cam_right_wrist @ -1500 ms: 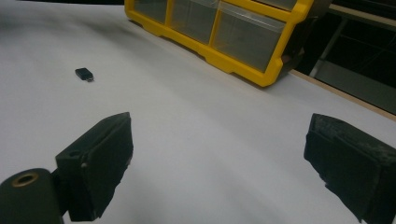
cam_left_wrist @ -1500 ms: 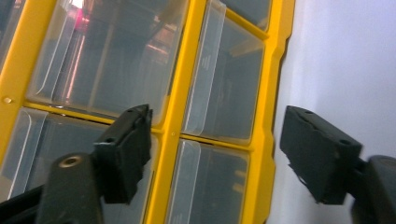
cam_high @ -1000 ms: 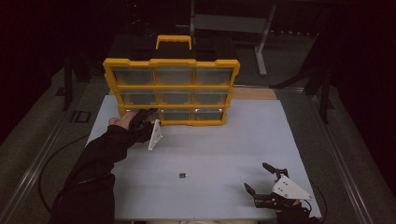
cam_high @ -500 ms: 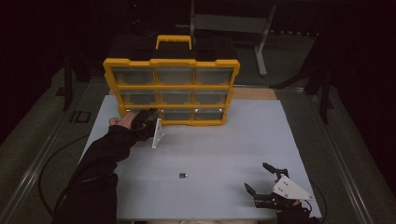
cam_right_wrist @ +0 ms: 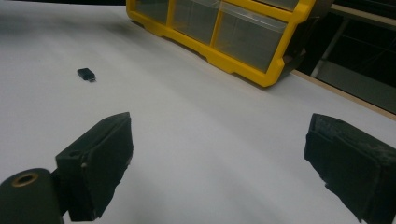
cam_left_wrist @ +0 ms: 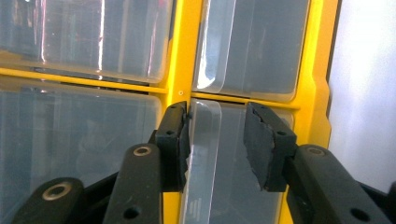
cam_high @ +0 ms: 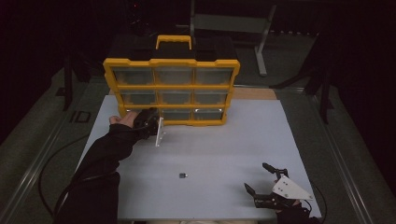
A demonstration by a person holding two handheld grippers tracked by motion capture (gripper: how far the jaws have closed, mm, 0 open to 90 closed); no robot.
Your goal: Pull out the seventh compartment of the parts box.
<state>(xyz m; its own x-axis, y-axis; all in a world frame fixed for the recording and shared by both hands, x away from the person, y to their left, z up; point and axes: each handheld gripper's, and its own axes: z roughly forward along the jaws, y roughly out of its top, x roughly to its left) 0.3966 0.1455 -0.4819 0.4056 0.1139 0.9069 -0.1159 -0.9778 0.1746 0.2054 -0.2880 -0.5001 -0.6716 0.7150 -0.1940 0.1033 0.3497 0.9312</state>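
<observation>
- Left tool [cam_left_wrist: 217,144] at the yellow organizer [cam_high: 171,91], jaws just closing, clear drawer handle [cam_left_wrist: 203,154] between them; one pad touching, the other a gap away.
- Right tool [cam_high: 265,184] at 5 o'clock on the white table [cam_high: 224,140], jaws wide apart, holding nothing.
- Small black part [cam_high: 183,175] at 6 o'clock from the organizer, lying alone.

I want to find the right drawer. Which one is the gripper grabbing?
The bottom-left drawer of the yellow organizer. The left gripper has been closing around its clear handle; the other eight have no gripper near them.
</observation>
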